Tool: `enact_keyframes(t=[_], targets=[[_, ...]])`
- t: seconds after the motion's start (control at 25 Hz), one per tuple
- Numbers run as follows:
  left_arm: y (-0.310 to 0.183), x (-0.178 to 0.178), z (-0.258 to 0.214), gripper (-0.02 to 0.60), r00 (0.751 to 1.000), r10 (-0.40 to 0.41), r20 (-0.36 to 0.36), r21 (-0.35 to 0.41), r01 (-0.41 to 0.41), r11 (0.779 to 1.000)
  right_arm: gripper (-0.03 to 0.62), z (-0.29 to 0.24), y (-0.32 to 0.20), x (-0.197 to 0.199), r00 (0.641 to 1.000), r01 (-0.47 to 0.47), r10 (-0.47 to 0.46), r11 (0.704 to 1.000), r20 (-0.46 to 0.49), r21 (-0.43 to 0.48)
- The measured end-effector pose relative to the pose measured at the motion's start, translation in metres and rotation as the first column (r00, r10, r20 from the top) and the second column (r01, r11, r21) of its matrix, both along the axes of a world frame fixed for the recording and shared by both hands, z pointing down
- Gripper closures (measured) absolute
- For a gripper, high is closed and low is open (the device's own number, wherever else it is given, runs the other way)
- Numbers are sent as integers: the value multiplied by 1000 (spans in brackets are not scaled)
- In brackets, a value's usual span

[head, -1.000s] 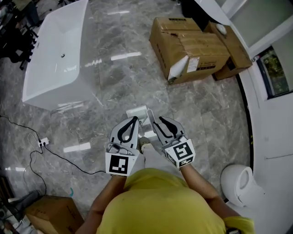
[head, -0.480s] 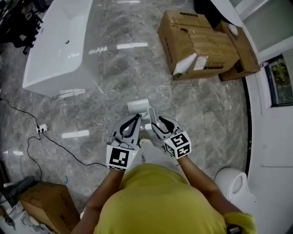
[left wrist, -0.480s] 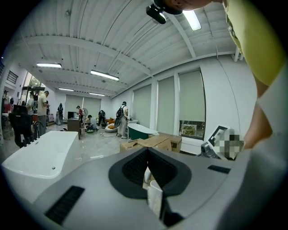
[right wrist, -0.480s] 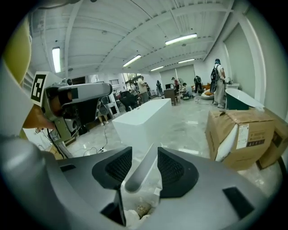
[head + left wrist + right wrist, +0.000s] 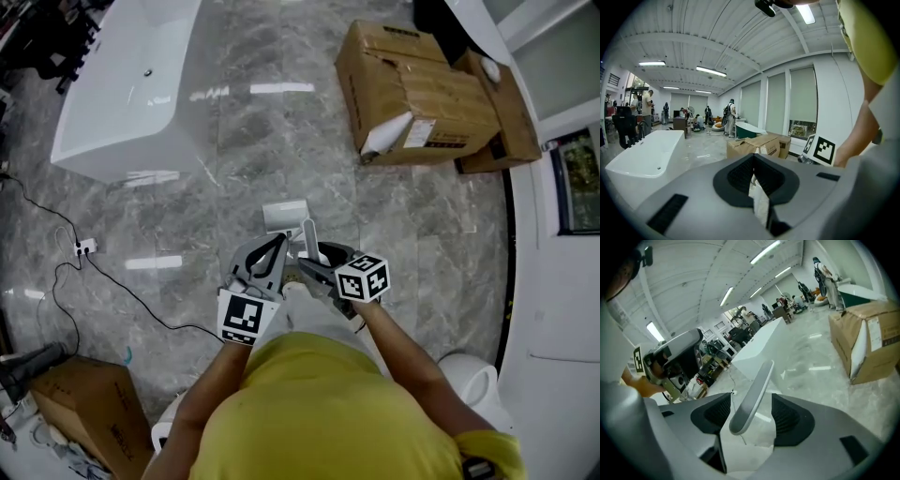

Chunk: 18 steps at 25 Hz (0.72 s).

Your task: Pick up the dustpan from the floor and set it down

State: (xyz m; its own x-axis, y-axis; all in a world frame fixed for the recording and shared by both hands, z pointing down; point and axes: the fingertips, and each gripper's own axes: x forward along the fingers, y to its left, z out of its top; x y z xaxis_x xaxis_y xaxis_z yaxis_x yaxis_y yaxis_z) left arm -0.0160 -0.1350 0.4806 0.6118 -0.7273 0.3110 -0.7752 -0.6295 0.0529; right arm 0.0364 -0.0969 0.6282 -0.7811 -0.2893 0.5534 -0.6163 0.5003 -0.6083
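The white dustpan (image 5: 284,216) rests on the grey marble floor, its long handle (image 5: 310,238) slanting up toward me. My right gripper (image 5: 317,264) straddles the handle's upper end. In the right gripper view the handle (image 5: 751,397) stands between the jaws with a gap on each side. Those jaws have just been opening and the pads do not press on it. My left gripper (image 5: 273,251) hangs just left of the handle with its tips together. A white sliver shows in its slit (image 5: 759,201); I cannot tell what it is.
A white bathtub (image 5: 131,94) stands far left. Cardboard boxes (image 5: 422,89) lie far right, and another box (image 5: 84,403) sits near left. A black cable with a power strip (image 5: 84,247) crosses the floor at left. A white fixture (image 5: 469,380) stands at my right.
Both grippers have sunk toward the floor. The right gripper has rolled, turning its marker cube upward, and its jaws have spread around the handle. The dustpan's pan stays on the floor.
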Motion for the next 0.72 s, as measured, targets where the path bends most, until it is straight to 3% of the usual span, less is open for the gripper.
enact_keyframes(t=[0.2, 0.36, 0.72], targets=[[3, -4, 0, 580, 1000, -25, 4, -13, 25, 1000, 320, 5, -2, -15, 987, 62, -45, 992, 152, -109], [9, -12, 0, 581, 999, -51, 11, -16, 51, 999, 402, 4, -5, -22, 986, 89, -77, 994, 148, -71], [12, -19, 0, 581, 998, -69, 14, -16, 69, 998, 411, -27, -8, -28, 976, 50, -40, 998, 216, -37]])
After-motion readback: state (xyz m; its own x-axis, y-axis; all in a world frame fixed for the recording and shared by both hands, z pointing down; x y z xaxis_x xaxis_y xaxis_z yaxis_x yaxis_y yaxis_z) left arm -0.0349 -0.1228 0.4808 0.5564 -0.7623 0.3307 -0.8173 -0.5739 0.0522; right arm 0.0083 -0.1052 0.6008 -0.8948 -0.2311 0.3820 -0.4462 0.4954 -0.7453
